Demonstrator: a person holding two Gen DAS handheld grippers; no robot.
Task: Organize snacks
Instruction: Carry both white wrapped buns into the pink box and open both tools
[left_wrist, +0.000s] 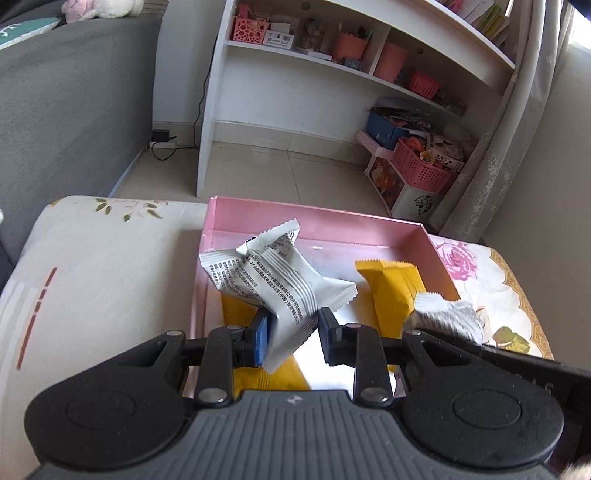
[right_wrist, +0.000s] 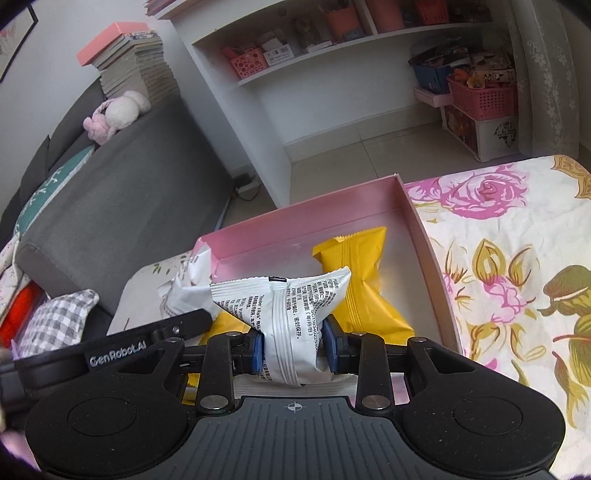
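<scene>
Each claw is clamped on its own packet, and both hang over the shallow pink cardboard box, which is presumably where the snacks are meant to be gathered. The left claw pinches a crinkled white foil snack packet with grey stripes and black print by its lower end, so the packet sticks up and forward from the pads, tilted, its crimped top corner folded over. The right claw grips a second white printed packet across its middle (the pads dent its sides visibly), its sealed end standing up ahead of the fingers.

Just beyond the right claw, a plump yellow foil pillow packet already lies on the box floor; another yellow wrapper shows beneath the left claw. Holding both packets by an end or the waist leaves the bulk free to drop flat once released. The box sits on a bench draped in a flowered cloth, which extends to the right of the right claw.
</scene>
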